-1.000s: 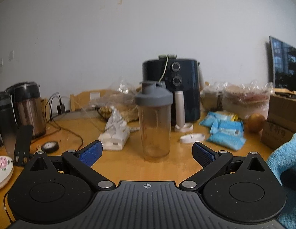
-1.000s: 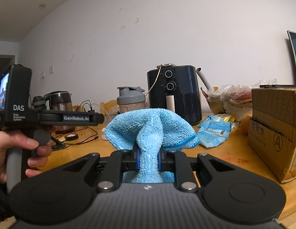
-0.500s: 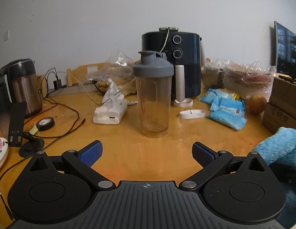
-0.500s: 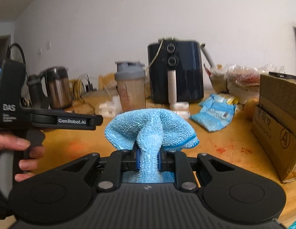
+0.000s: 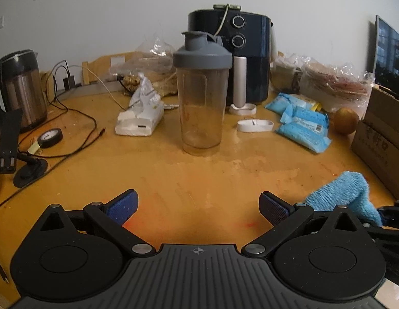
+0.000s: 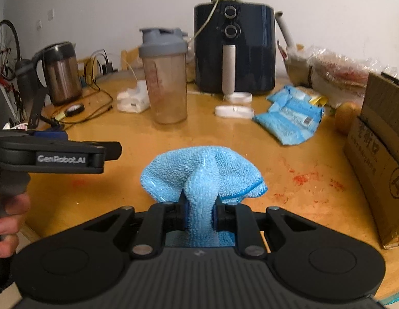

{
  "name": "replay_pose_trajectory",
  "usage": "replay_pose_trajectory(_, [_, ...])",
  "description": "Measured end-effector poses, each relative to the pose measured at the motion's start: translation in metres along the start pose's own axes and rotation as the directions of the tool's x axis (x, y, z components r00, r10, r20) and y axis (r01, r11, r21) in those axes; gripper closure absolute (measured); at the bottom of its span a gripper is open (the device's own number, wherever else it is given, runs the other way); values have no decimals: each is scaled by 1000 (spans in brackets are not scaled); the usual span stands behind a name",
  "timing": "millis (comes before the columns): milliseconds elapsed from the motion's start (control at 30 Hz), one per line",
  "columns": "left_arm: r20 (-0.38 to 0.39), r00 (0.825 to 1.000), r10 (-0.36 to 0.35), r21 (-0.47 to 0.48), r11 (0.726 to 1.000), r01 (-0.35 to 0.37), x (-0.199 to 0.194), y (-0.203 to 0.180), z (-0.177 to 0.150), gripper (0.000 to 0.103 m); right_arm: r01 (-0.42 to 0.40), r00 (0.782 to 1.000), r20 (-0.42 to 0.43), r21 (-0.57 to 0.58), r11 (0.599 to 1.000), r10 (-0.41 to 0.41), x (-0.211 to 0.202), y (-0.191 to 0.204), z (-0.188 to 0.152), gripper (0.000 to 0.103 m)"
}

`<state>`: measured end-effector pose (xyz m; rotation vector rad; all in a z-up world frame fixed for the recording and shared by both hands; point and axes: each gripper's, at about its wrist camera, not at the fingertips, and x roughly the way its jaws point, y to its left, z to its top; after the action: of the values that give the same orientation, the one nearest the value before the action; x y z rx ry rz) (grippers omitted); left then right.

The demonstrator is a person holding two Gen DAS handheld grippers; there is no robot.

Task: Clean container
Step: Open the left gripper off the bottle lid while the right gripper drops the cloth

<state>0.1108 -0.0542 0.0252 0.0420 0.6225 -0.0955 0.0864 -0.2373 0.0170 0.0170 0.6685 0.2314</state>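
A clear shaker bottle (image 5: 202, 103) with a grey lid stands upright on the wooden table (image 5: 199, 180), its inside smeared brownish. My left gripper (image 5: 198, 207) is open and empty, well short of the bottle and facing it. My right gripper (image 6: 199, 212) is shut on a light blue microfibre cloth (image 6: 202, 172), which bunches out above its jaws. That cloth (image 5: 340, 193) shows at the lower right of the left wrist view. From the right wrist view the bottle (image 6: 164, 77) stands further back and to the left, and the left gripper (image 6: 114, 150) is at the left, held by a hand (image 6: 6, 216).
A dark air fryer (image 5: 230, 56) stands behind the bottle. Kettle (image 5: 21, 87), tape roll (image 5: 50, 137) and cables lie left. A tissue pack (image 5: 140, 118), white pieces (image 5: 254, 125), blue packets (image 5: 302, 126), a round fruit (image 5: 345, 121) and a cardboard box (image 6: 377, 149) surround it. Red stains (image 6: 301, 179) mark the table.
Both grippers have tilted downward, so more tabletop shows. The right gripper with the cloth has moved closer to the bottle. The left jaws stay open, the right stay shut on the cloth.
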Motion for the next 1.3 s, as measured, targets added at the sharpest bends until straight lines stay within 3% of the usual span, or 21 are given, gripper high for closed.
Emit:
replay_pose_trajectory(200, [-33,999,-13,-13,1000,13,4,-1,0,0,11,998,-60,6,1000,-10,12,-4,4,87])
replay_pose_trajectory(567, [-52,998,-16,-15,1000,16,5,-2,-1,0,12,998,-65,1,1000,-12,12,-5,4,87])
replay_pose_trajectory(600, [-53,998,-17,-15,1000,17,6,-2,-1,0,15,998,-63,3,1000,-15,11,-4,4,75])
replay_pose_trajectory(633, [-54,998,-19,-16,1000,18,6,-2,-1,0,18,998,-61,7,1000,-18,10,-4,5,58])
replay_pose_trajectory(667, [-55,998,-20,-16,1000,19,6,-2,-1,0,20,998,-58,13,1000,-19,9,-5,5,48])
replay_pose_trajectory(733, [-57,998,-22,-17,1000,21,6,-2,0,0,27,998,-53,11,1000,-26,5,-4,6,9])
replay_pose_trajectory(800, [-60,998,-23,-19,1000,22,6,-2,-1,0,34,998,-48,7,999,-34,1,-2,7,0])
replay_pose_trajectory(1300, [-71,997,-37,-28,999,35,-3,4,-3,0,71,994,-89,39,997,-67,-22,-1,-2,0])
